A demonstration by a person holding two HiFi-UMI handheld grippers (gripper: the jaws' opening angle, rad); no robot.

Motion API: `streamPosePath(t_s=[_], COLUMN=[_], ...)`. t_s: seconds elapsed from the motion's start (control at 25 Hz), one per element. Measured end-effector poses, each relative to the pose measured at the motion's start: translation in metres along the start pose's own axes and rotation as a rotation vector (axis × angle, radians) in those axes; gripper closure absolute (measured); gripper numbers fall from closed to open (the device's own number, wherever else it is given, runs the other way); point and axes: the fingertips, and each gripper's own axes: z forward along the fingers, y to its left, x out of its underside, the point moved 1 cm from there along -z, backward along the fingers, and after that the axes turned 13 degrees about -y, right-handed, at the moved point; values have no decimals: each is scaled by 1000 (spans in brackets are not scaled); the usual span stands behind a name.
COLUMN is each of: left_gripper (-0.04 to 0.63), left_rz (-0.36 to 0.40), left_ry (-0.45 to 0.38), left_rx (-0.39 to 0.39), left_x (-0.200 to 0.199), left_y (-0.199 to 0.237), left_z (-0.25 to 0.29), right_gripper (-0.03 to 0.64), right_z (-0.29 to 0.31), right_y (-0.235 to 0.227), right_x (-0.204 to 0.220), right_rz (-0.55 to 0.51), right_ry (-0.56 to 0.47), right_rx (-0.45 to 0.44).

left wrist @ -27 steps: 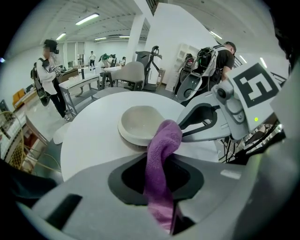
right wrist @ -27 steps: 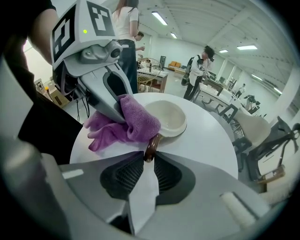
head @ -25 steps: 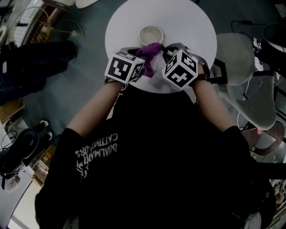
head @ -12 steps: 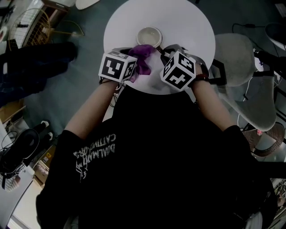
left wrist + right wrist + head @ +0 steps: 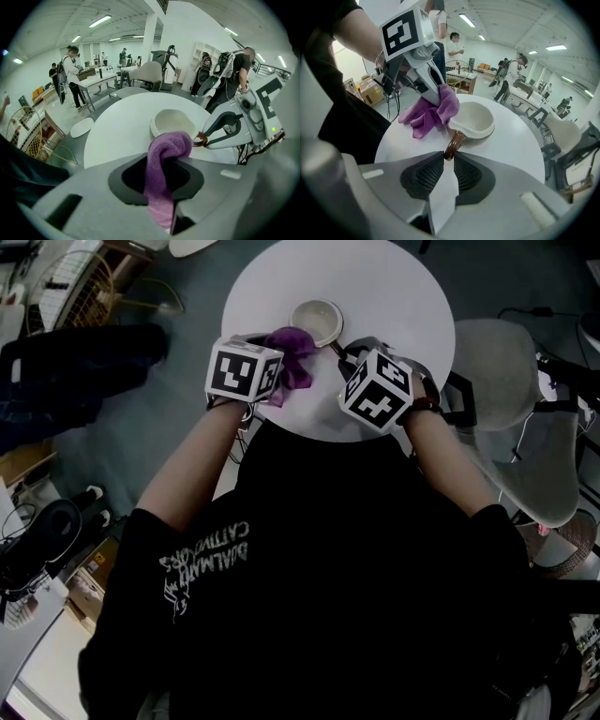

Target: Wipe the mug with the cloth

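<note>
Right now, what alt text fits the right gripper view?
The right hand-held gripper, jaws just tightened, pinches the brown handle of the mug on a white table. The left hand-held gripper holds a purple cloth against its rim.

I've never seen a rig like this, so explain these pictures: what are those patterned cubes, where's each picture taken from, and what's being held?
A person holds a two-jaw gripper in each hand; the patterned cubes are part of those. One picture looks down from the person's head, the other two along each gripper's jaws. A cream mug stands on a round white table. The left gripper clamps a purple cloth at the mug's rim; the right gripper, jaws just closed further, pinches the mug's brown handle.
</note>
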Motion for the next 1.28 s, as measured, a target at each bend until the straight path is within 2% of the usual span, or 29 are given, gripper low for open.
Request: streamPosePath(t_s=[0.2, 0.4, 0.64, 0.88, 1.08, 1.28], left_gripper=[523, 523, 523, 523, 523, 523], left_rz=[18, 46, 110, 196, 260, 356], left_ry=[-2, 0, 30, 49, 61, 92], left_rx=[2, 58, 167, 290, 369, 471], left_x=[-5, -11, -19, -29, -46, -39], left_y=[4, 16, 26, 32, 52, 37], left_z=[2, 6, 18, 30, 46, 49], right_gripper=[541, 545, 551, 551, 551, 548], right_z=[0, 1, 1, 5, 18, 13], right_y=[0, 2, 2, 1, -16, -6], right_x=[2, -2, -2, -4, -13, 1], right_rz=[8, 65, 187, 292, 394, 544], right_ry=[8, 19, 40, 65, 63, 25], right_rx=[-14, 3, 35, 105, 154, 246])
